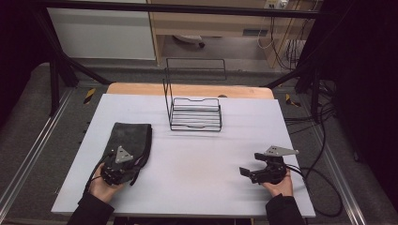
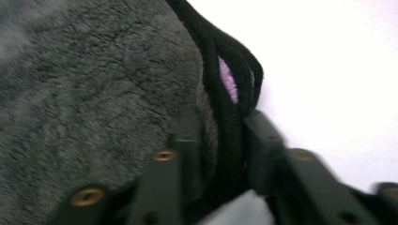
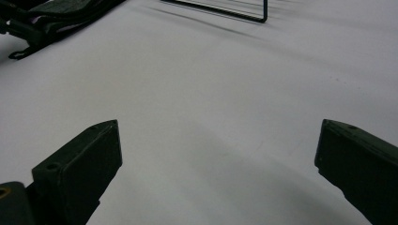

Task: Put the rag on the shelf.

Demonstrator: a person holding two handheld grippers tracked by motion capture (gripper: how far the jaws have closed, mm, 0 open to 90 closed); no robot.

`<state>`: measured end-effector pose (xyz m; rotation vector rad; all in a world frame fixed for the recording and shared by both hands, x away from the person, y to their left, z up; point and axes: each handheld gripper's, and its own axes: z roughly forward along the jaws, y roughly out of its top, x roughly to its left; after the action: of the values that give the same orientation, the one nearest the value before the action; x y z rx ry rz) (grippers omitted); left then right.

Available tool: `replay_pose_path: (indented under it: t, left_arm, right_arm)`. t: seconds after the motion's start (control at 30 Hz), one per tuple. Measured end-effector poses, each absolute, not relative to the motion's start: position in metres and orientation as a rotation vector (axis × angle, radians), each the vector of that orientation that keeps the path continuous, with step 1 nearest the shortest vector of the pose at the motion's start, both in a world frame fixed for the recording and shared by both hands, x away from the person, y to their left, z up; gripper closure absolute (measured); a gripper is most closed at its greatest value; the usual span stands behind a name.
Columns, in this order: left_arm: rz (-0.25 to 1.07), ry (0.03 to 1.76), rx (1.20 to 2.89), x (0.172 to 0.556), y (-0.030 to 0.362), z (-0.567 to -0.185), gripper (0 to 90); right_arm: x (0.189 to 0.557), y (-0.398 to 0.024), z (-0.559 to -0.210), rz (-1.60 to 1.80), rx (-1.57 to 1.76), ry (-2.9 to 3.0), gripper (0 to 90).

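A folded dark grey towel (image 1: 133, 133) lies at the left of the white table (image 1: 197, 161). My left gripper (image 1: 126, 163) sits at the towel's near end. In the left gripper view the towel (image 2: 94, 93) has a black hem with a pink patch, and my left gripper (image 2: 223, 138) is shut on that folded edge, which fills the gap between the jaws. At the table's near right my right gripper (image 1: 250, 164) points left and stands wide open. Nothing but bare table is between the jaws of my right gripper (image 3: 218, 150).
A black wire rack (image 1: 195, 115) with a tall back frame stands at the table's far middle; its near rail (image 3: 234, 11) shows in the right gripper view. Cables trail off the table's right side. A wooden board edge lies behind the table.
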<state>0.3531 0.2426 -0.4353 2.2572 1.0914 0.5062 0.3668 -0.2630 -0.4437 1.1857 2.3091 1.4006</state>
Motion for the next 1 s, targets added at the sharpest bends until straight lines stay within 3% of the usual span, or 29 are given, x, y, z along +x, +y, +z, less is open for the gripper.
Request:
replay_pose_path:
  t: [0.1,0.3,0.5,0.67,1.0]
  left_arm:
    - [0.47,1.104,2.235,0.347,0.241,-0.435,48.4]
    - [0.662,1.065,2.284,0.337,0.228,-0.445,49.4]
    - [0.685,1.13,2.28,0.342,0.229,-0.443,67.3]
    - [0.62,1.155,2.256,0.348,0.237,-0.439,75.0]
    - [0.464,1.127,2.16,0.351,0.253,-0.428,79.2]
  right_arm:
    - [0.367,-0.263,-0.444,1.399,1.189,2.31,1.7]
    - [0.367,-0.263,-0.444,1.398,1.19,2.312,1.7]
    - [0.366,-0.263,-0.444,1.401,1.189,2.311,1.7]
    - [0.367,-0.262,-0.444,1.403,1.189,2.311,1.7]
    - [0.367,-0.262,-0.444,1.399,1.187,2.321,1.8]
